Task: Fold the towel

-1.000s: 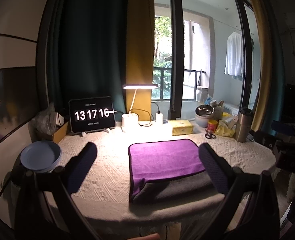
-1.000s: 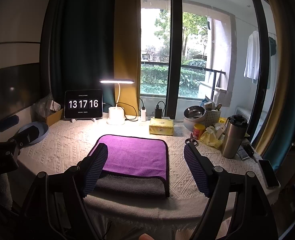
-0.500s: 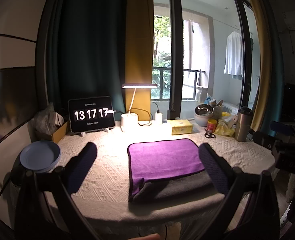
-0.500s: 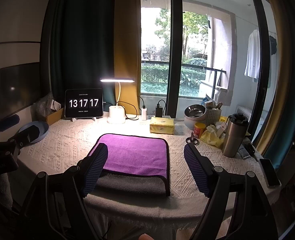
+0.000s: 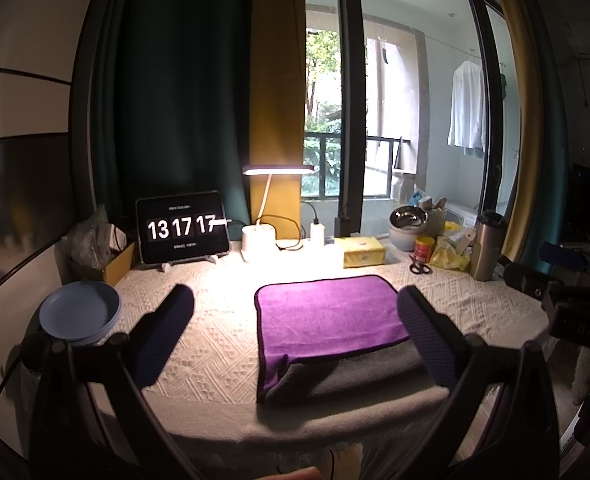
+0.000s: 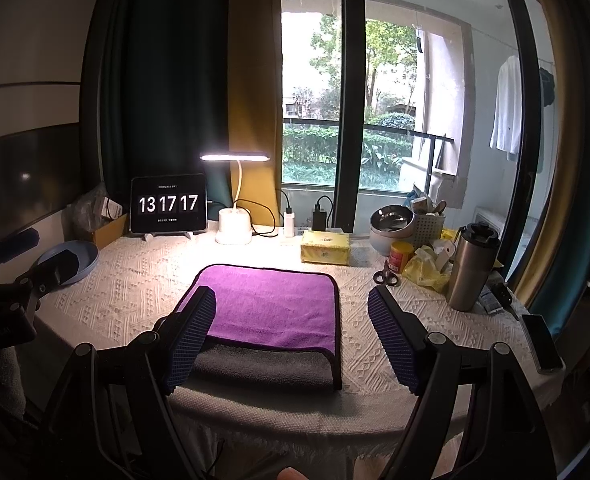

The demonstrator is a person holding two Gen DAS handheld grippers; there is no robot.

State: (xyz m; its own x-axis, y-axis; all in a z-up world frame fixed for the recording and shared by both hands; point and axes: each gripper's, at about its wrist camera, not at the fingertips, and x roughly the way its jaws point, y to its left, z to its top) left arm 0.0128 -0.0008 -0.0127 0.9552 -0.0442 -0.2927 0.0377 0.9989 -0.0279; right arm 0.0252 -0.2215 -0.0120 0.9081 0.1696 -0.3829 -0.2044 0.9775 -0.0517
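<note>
A towel, purple on top and grey underneath, lies folded on the white tablecloth near the table's front edge; it also shows in the right wrist view. My left gripper is open and empty, held above the front edge, its right finger over the towel's right side. My right gripper is open and empty, its left finger over the towel's left side. Neither touches the towel.
A blue plate sits at the left edge. A tablet clock, a desk lamp and a yellow tissue pack stand at the back. Scissors, a steel tumbler, bowl and phone crowd the right.
Nothing has moved apart from a slight drift of both views; the clock went from 13 17 16 to 13 17 17.
</note>
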